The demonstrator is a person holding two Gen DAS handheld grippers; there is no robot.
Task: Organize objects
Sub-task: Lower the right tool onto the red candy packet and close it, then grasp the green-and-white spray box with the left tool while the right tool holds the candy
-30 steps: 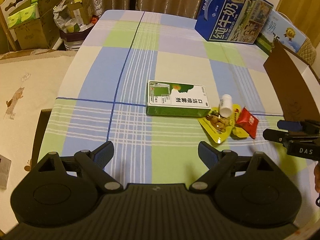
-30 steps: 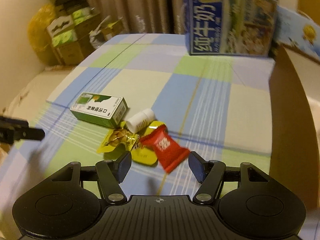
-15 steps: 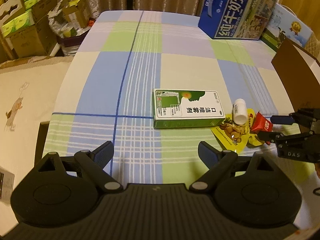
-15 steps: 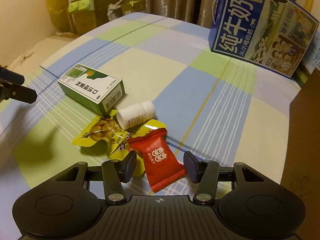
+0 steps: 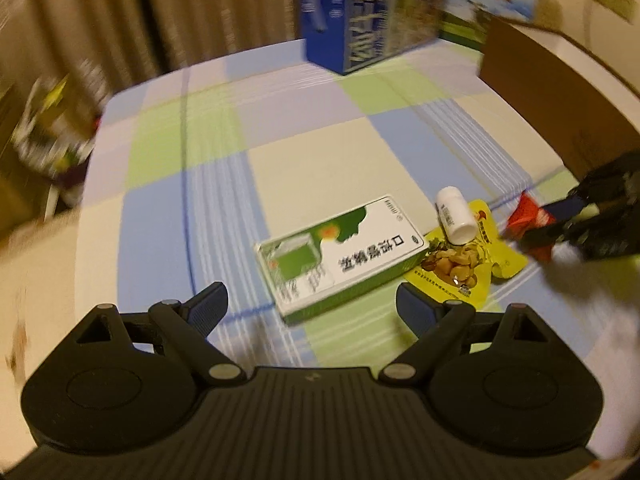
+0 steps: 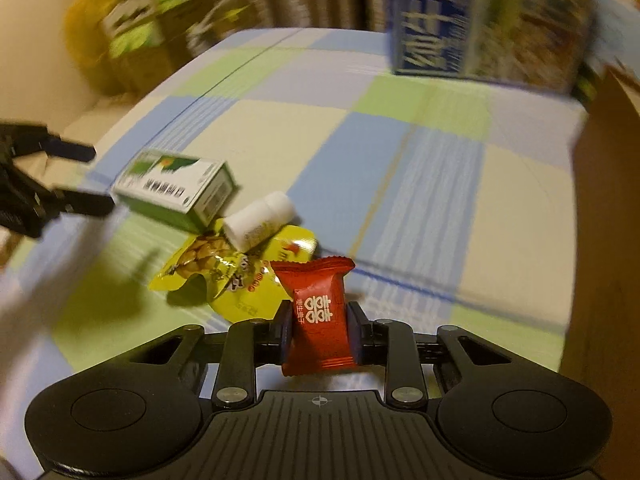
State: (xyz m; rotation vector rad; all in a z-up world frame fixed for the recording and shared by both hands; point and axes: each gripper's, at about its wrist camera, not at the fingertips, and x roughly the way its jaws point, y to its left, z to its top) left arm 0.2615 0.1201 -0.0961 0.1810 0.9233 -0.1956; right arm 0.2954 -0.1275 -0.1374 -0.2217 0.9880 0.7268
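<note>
My right gripper (image 6: 320, 330) is shut on a red candy packet (image 6: 318, 312), which shows at the right in the left wrist view as the red candy packet (image 5: 528, 222). Just beyond it lie a yellow snack pouch (image 6: 224, 276) and a white bottle (image 6: 260, 220) on its side. A green and white medicine box (image 5: 340, 250) lies flat on the checked tablecloth. My left gripper (image 5: 312, 306) stands open just short of that box, with nothing between its fingers. The left gripper (image 6: 86, 180) also appears at the left of the right wrist view.
A blue milk carton (image 5: 360, 20) stands at the table's far side. A brown cardboard box (image 5: 560, 108) rises along the right edge. Cardboard boxes and bags (image 6: 132, 36) sit on the floor beyond the left corner. The checked tablecloth (image 5: 312, 160) stretches beyond the items.
My right gripper has closed on the red candy packet, which lay between its open fingers before. My left gripper has swung nearer to the medicine box; both views are blurred by motion.
</note>
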